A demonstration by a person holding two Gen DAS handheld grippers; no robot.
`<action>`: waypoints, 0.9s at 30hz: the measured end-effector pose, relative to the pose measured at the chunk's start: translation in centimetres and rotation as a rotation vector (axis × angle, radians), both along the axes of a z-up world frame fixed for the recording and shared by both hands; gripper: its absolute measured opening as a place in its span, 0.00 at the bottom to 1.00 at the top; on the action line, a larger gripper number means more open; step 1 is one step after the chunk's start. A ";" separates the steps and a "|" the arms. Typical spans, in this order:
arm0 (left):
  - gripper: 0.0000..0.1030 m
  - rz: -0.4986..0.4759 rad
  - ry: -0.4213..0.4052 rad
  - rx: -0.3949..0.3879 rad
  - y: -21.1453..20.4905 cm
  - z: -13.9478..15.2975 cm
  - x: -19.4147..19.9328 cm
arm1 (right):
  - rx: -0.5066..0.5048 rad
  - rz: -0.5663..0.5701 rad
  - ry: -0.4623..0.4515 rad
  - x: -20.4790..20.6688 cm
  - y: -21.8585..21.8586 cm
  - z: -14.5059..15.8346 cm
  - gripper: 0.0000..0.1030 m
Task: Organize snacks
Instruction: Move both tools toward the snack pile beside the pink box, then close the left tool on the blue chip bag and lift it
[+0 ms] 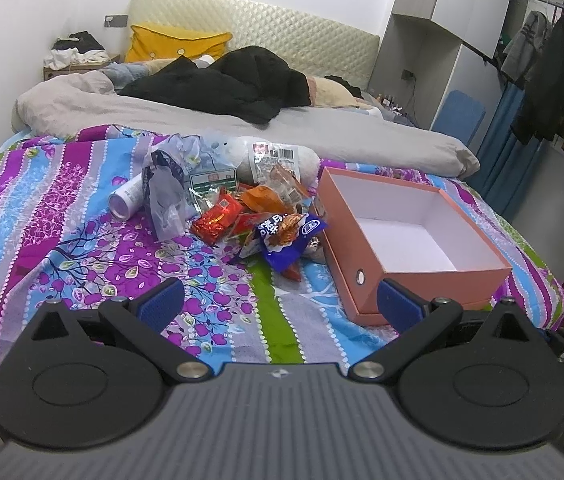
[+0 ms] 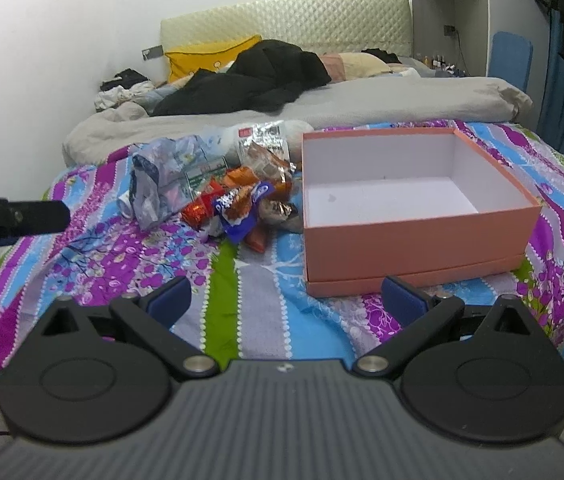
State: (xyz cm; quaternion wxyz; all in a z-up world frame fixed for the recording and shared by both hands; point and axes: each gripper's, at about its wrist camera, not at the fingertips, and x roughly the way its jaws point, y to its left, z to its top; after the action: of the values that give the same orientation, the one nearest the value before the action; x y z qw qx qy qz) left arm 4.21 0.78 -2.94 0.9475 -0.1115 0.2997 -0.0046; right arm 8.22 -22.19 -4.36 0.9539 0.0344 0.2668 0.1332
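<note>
A pile of snack packets lies on the patterned bedspread: a blue packet, a red packet, orange packets, a white labelled packet and a crumpled plastic bag. To the pile's right stands an empty salmon-pink box with a white inside. My left gripper is open, short of the pile, holding nothing. My right gripper is open near the box's front wall, also holding nothing. The left gripper's tip shows at the right wrist view's left edge.
A white tube lies left of the bag. Behind the pile are a grey duvet, black clothes and a yellow pillow. A wardrobe and hanging clothes stand to the right of the bed.
</note>
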 end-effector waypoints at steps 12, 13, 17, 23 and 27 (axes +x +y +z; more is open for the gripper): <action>1.00 -0.013 0.053 -0.006 2.2 -4.4 5.3 | 0.005 0.077 -0.024 2.9 3.0 -2.8 1.00; 1.00 -0.006 0.060 -0.006 2.4 -4.8 5.8 | 0.019 0.082 -0.016 3.1 3.2 -3.1 1.00; 1.00 -0.014 0.093 -0.005 3.3 -6.6 8.0 | 0.010 0.112 -0.023 4.8 4.1 -4.1 1.00; 1.00 -0.050 0.110 -0.097 5.1 -9.3 11.7 | -0.028 0.183 0.004 7.3 6.5 -5.9 0.78; 0.99 -0.063 0.115 -0.194 6.4 -10.8 14.6 | -0.058 0.209 0.017 8.8 8.4 -7.3 0.75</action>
State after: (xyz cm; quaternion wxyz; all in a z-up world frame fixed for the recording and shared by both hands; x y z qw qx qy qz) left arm 18.78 7.21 -13.69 0.9130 -0.1931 0.3549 -0.0571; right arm 17.03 -13.75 -11.66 0.9330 -0.0199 0.2809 0.2241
